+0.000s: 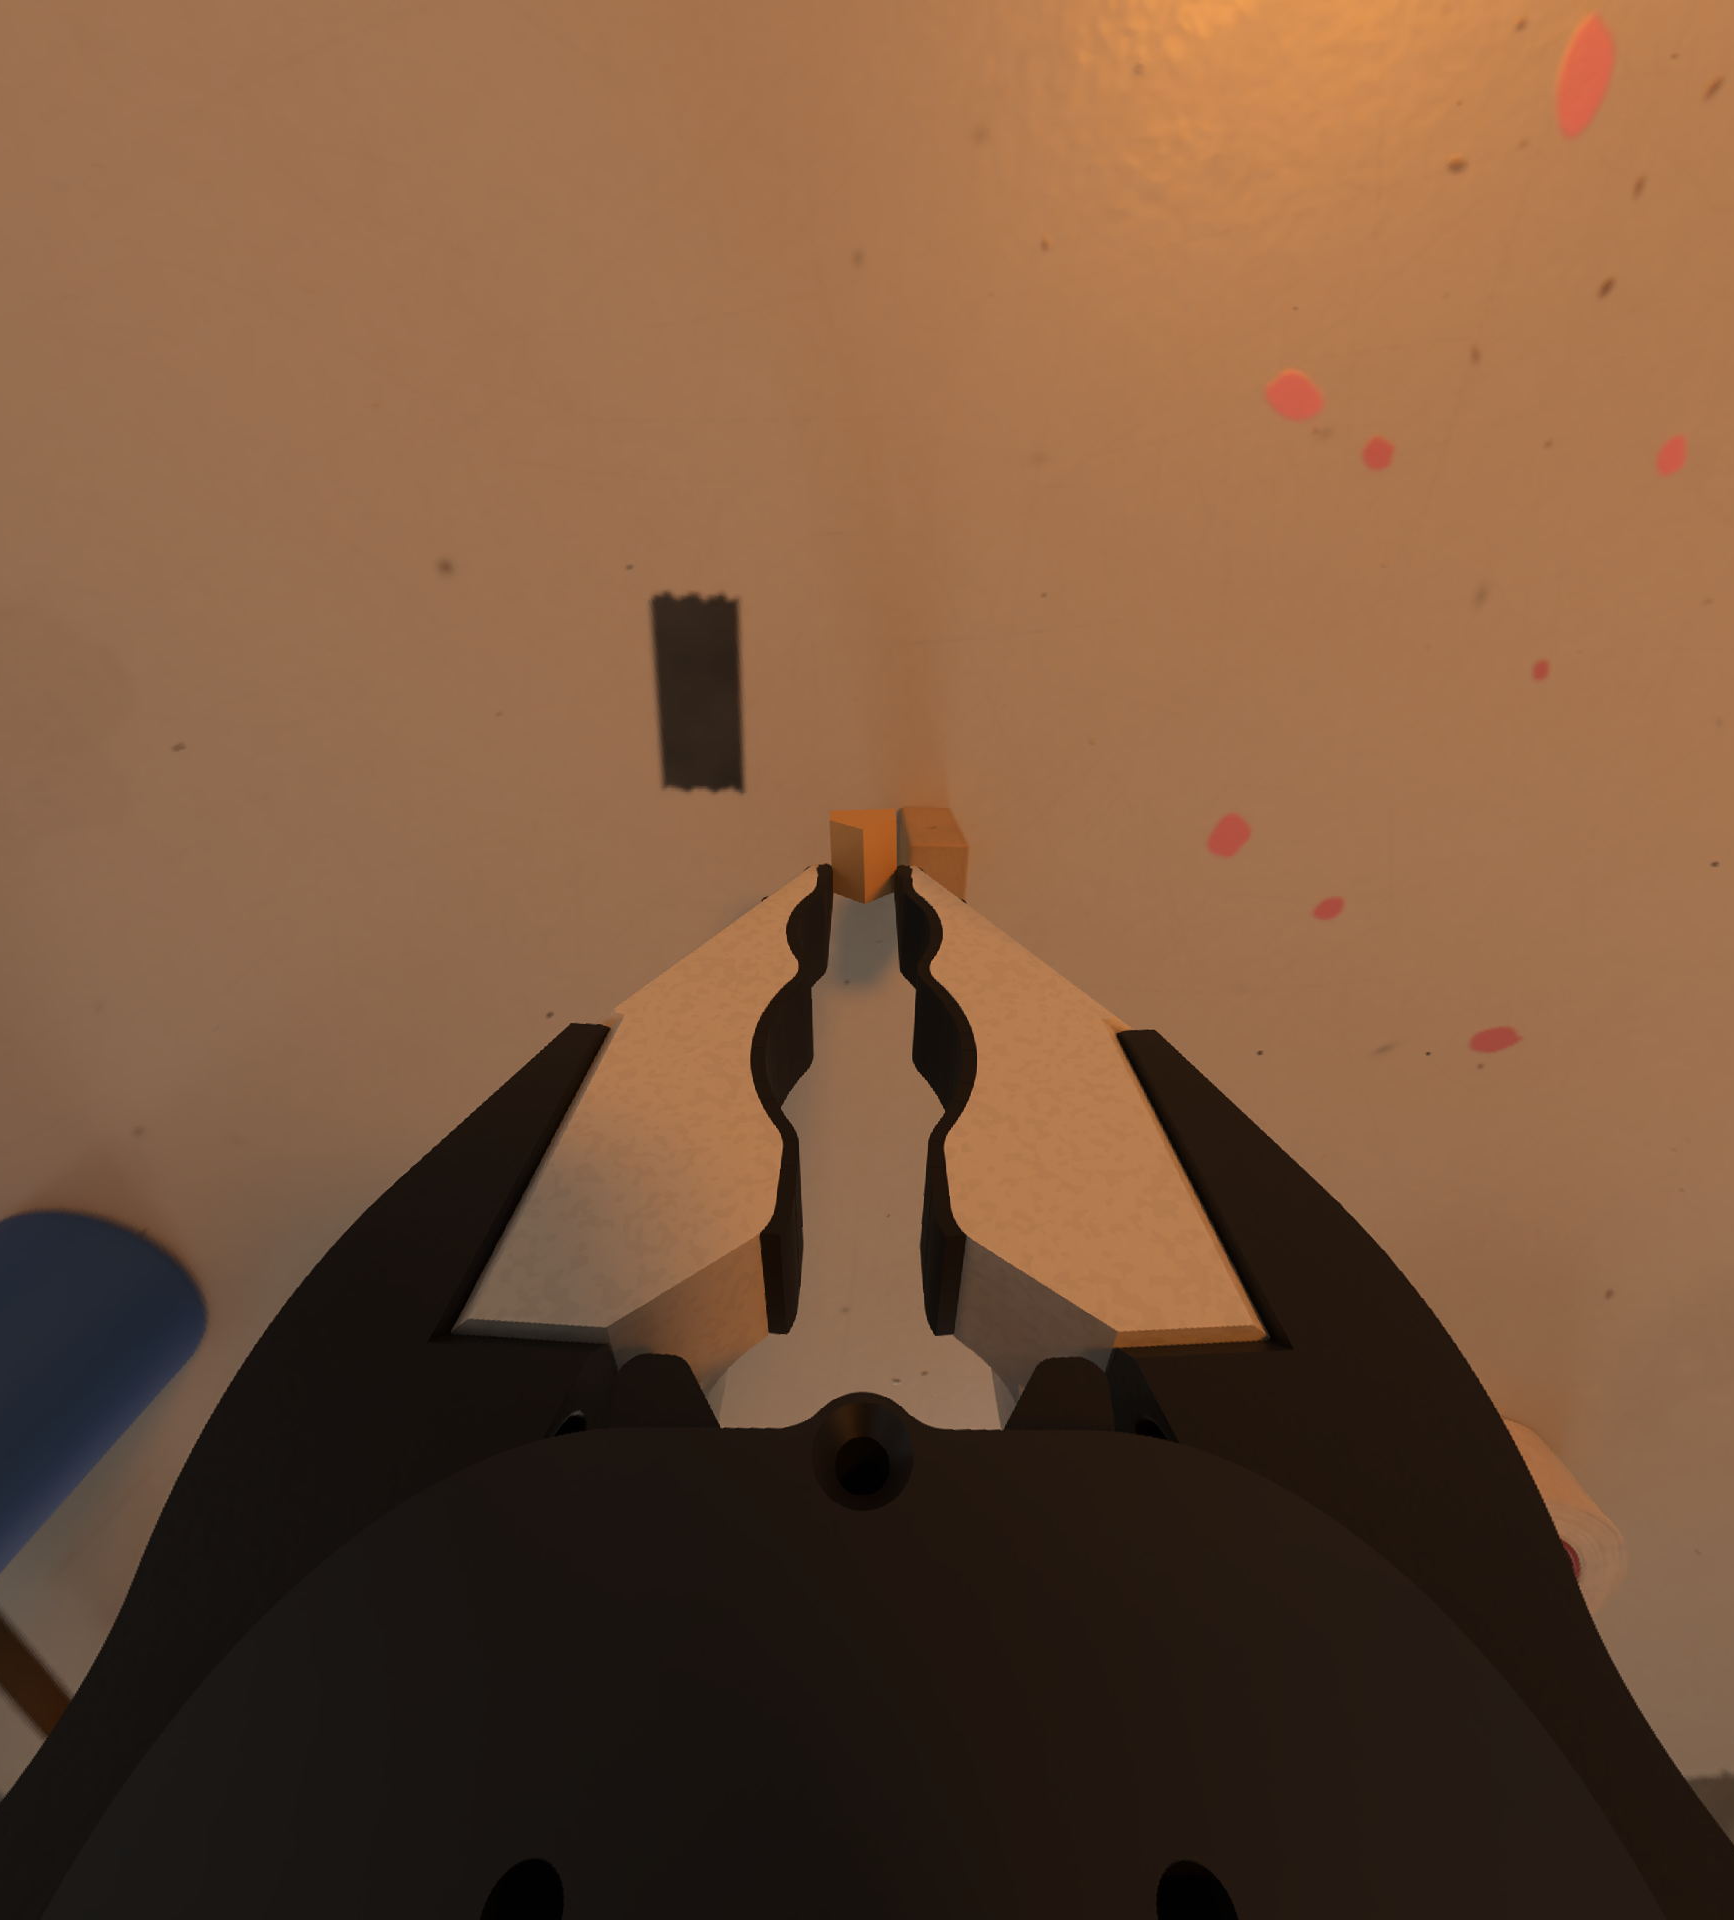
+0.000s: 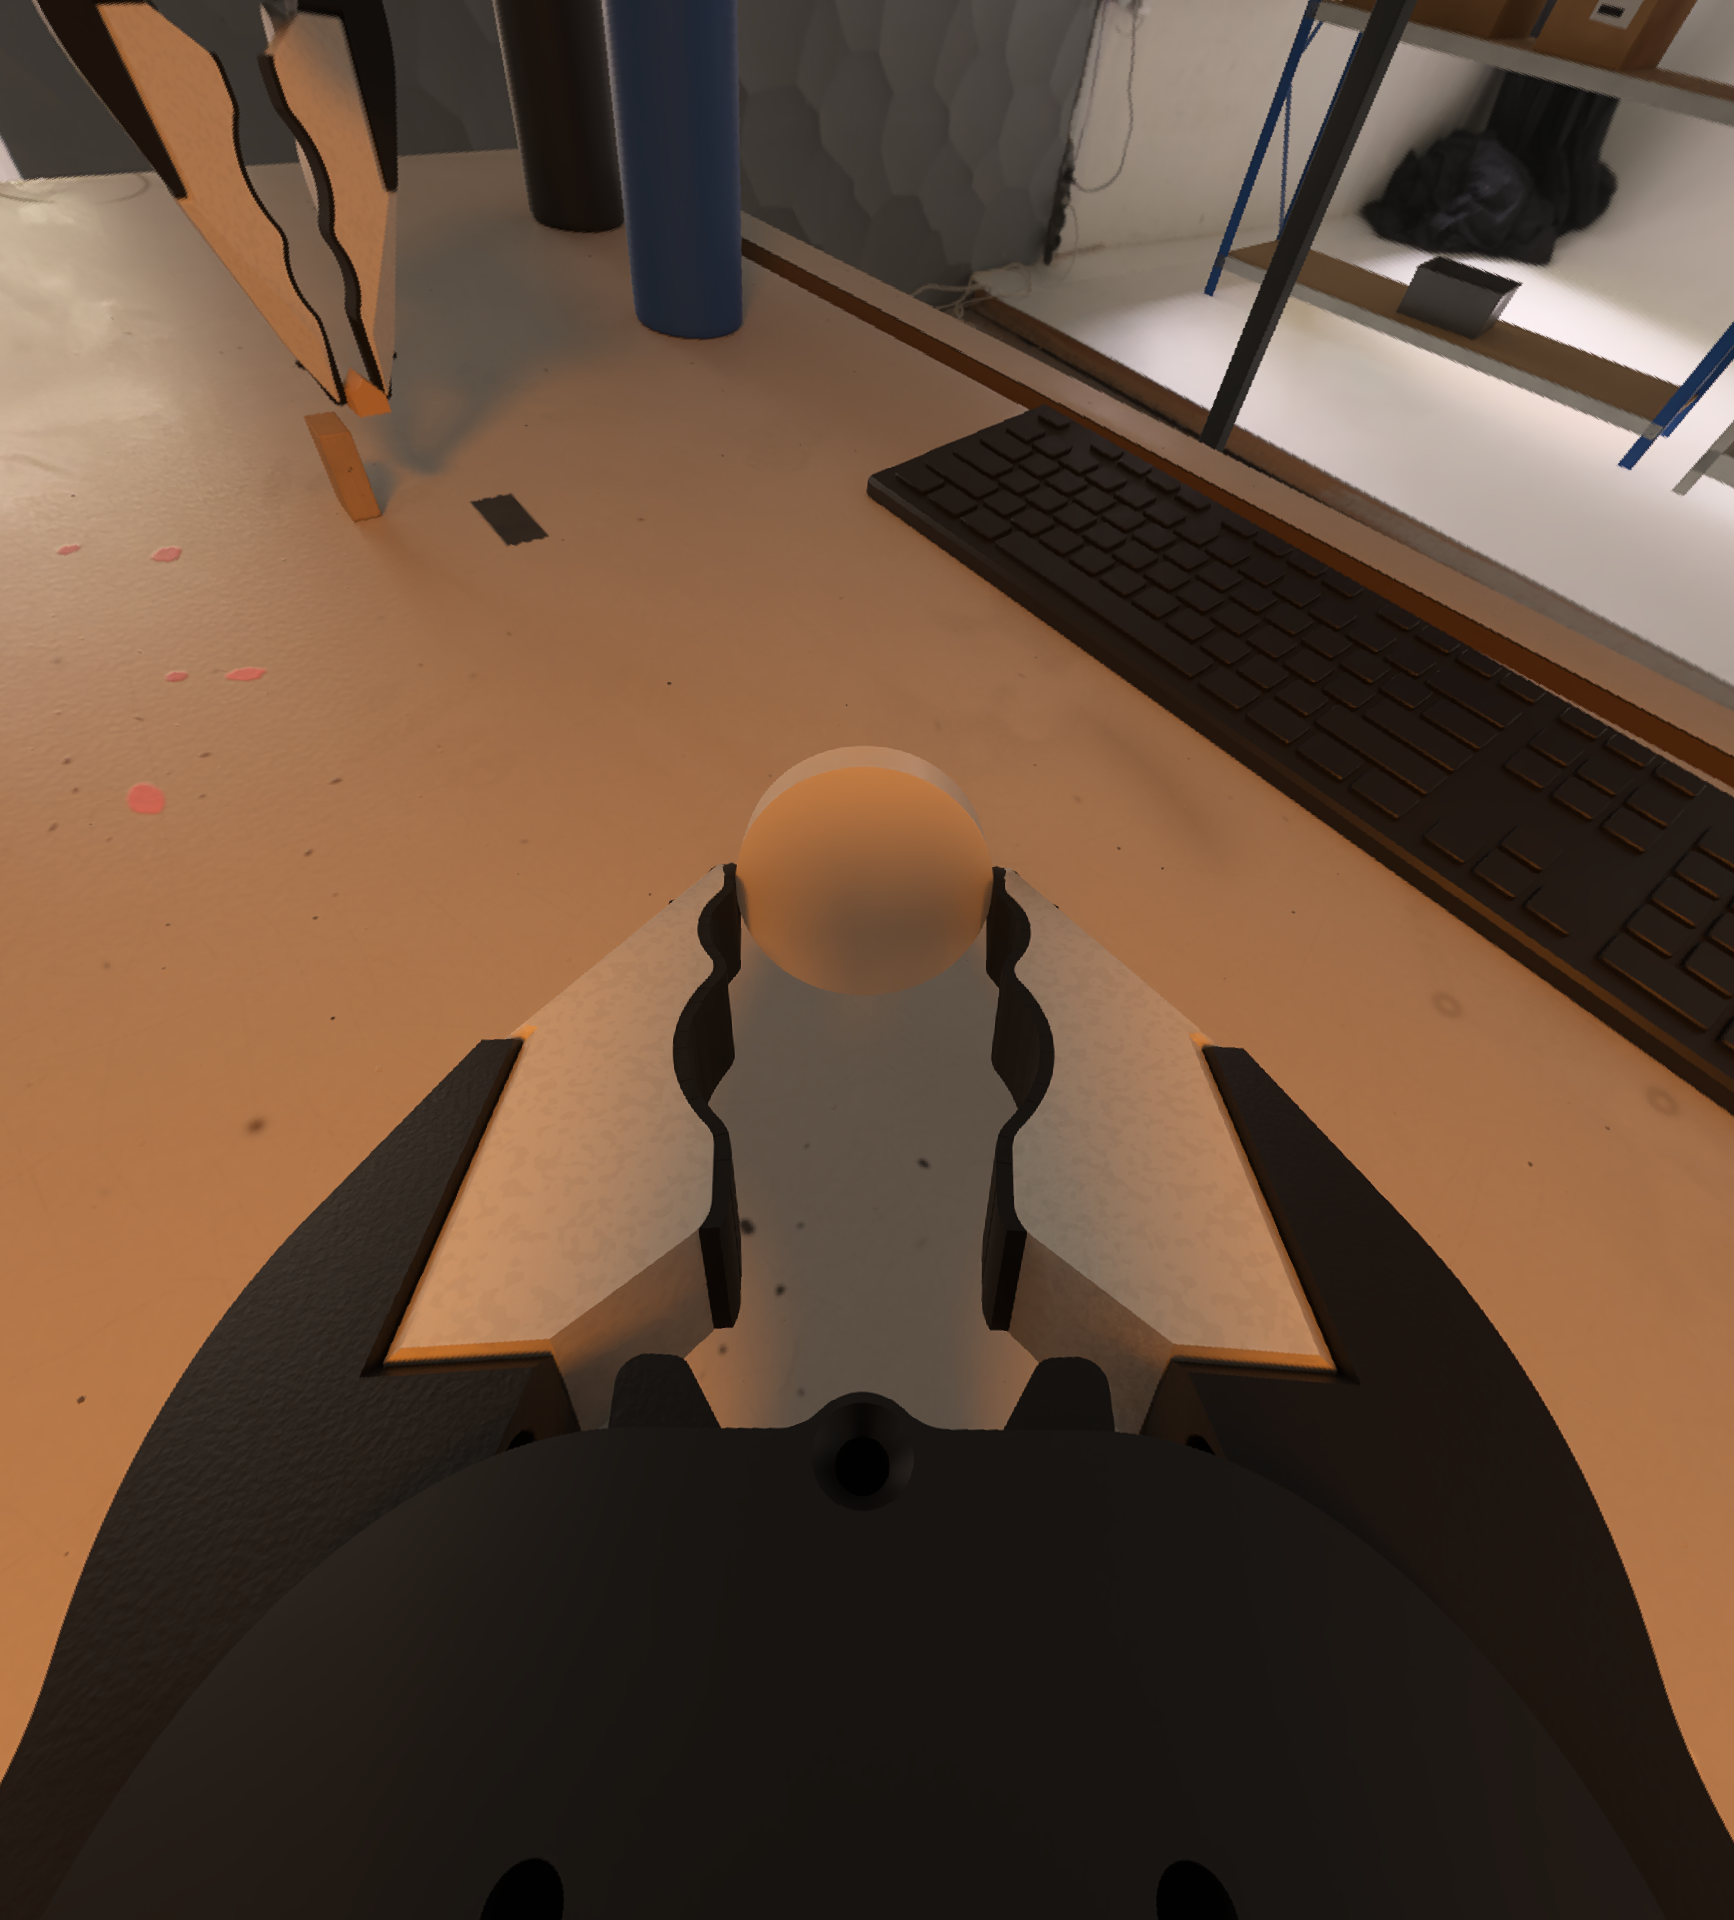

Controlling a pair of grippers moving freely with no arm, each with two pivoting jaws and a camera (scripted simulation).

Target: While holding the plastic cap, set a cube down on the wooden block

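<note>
Pinching a small orange cube (image 1: 863, 865) at its fingertips, the left gripper (image 1: 863, 883) hangs just above the wooden block (image 2: 345, 463) on the table (image 2: 634, 644). Nearer, the right gripper (image 2: 863, 894) has its jaws clamped on the round plastic cap (image 2: 863, 883), left of a black keyboard (image 2: 1362, 665).

No legible text anywhere

A pale speckled table (image 2: 634, 644) in warm light; metal shelving (image 2: 1465, 208) stands beyond its edge.
</note>
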